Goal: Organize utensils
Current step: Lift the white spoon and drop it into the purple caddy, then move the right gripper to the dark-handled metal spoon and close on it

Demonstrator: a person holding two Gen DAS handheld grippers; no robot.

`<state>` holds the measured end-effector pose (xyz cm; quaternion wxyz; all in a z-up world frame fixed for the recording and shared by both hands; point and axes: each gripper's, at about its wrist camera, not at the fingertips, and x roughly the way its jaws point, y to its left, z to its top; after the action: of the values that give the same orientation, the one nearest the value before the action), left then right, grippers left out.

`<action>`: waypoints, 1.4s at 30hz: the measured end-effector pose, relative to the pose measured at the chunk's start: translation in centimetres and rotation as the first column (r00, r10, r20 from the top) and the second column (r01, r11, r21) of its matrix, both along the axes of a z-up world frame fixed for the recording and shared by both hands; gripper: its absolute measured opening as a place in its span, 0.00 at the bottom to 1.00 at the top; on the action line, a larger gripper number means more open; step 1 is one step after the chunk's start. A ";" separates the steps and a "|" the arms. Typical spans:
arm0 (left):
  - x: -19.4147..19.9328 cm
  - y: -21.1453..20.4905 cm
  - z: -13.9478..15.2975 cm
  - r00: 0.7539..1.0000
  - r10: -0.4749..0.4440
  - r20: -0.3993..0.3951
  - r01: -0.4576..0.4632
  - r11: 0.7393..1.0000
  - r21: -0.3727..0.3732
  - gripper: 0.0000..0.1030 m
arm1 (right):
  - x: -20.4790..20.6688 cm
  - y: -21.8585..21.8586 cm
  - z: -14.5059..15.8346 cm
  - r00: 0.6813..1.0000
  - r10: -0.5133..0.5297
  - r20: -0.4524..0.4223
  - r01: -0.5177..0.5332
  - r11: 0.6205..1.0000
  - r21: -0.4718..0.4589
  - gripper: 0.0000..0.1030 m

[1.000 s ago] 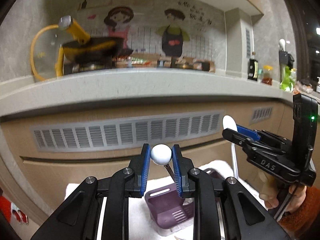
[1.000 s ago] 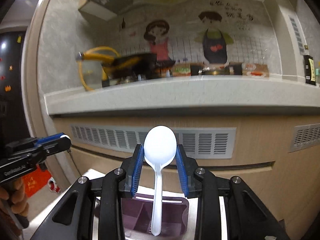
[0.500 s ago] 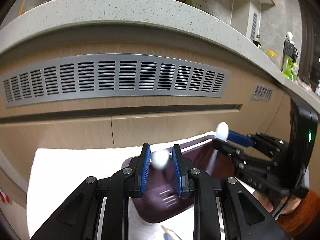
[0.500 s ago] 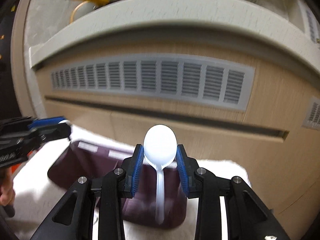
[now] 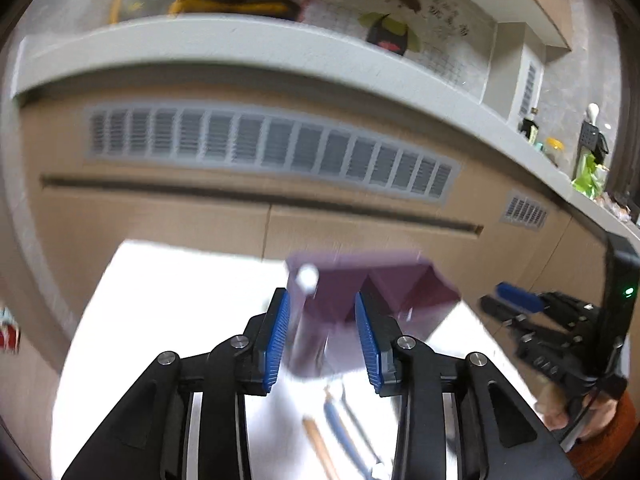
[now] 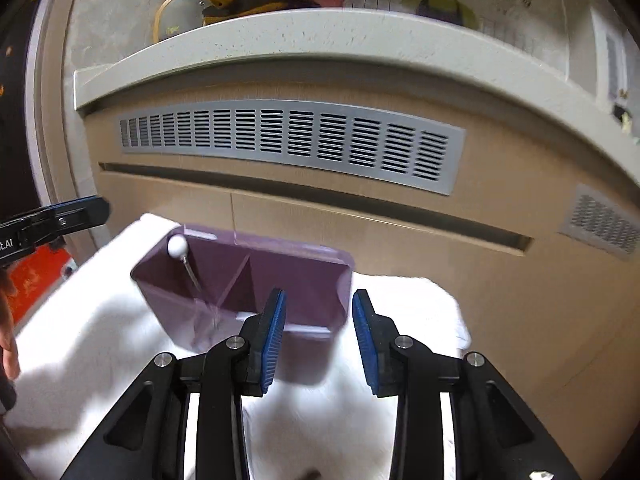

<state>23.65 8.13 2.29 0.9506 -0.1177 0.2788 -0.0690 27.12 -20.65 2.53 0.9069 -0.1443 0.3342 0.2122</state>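
A purple utensil holder point(image 6: 248, 280) with a divider stands on a white cloth point(image 6: 92, 332); it also shows in the left wrist view point(image 5: 360, 284). A utensil with a white ball end point(image 6: 177, 245) leans in the holder's left compartment, and shows in the left wrist view point(image 5: 308, 276). My left gripper point(image 5: 320, 332) is open and empty just in front of the holder. My right gripper point(image 6: 318, 332) is open and empty in front of the holder's right side. The white spoon is not visible.
Several loose utensils, among them a wooden stick point(image 5: 320, 452) and a blue one point(image 5: 344, 432), lie on the cloth below my left gripper. Wooden cabinets with a grey vent point(image 6: 292, 140) and a countertop point(image 6: 320, 40) rise behind the cloth.
Both grippers have opened. The ball-ended utensil has left my left gripper and now stands in the holder. The white spoon has left my right gripper. Both cameras tilted back up.
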 end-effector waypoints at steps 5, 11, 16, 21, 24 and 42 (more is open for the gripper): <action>-3.0 0.4 -4.3 0.989 0.019 -0.149 -0.022 1.000 -0.019 0.36 | -4.0 -2.3 -1.3 0.997 0.005 -0.079 -0.006 1.000 -0.015 0.32; -6.4 0.4 -7.3 0.973 0.063 -0.222 -0.063 0.998 0.007 0.36 | -7.9 -3.5 -4.7 0.987 -0.028 -0.160 0.016 0.997 -0.076 0.32; -7.6 -1.3 -7.7 0.972 0.062 -0.225 -0.049 0.997 0.066 0.36 | -9.8 -3.2 -6.7 0.986 -0.075 -0.146 0.050 0.984 -0.169 0.32; -7.7 -1.9 -7.1 0.974 0.049 -0.220 -0.034 0.997 0.072 0.36 | -9.7 -3.8 -6.9 0.977 -0.096 -0.190 0.067 0.986 -0.153 0.32; -7.7 -2.0 -7.0 0.974 0.044 -0.220 -0.028 0.997 0.072 0.36 | -9.6 -3.9 -7.1 0.969 -0.128 -0.212 0.091 0.980 -0.175 0.32; -6.8 -0.5 -8.5 0.960 0.053 -0.274 -0.048 0.999 0.024 0.36 | -7.4 -5.9 -8.4 0.915 -0.193 -0.355 0.186 0.981 -0.052 0.32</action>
<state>16.80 7.65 -6.19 0.9053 -0.1251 0.4052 -0.0252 19.72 -26.54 -5.86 0.8456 -0.0779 0.5084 0.1433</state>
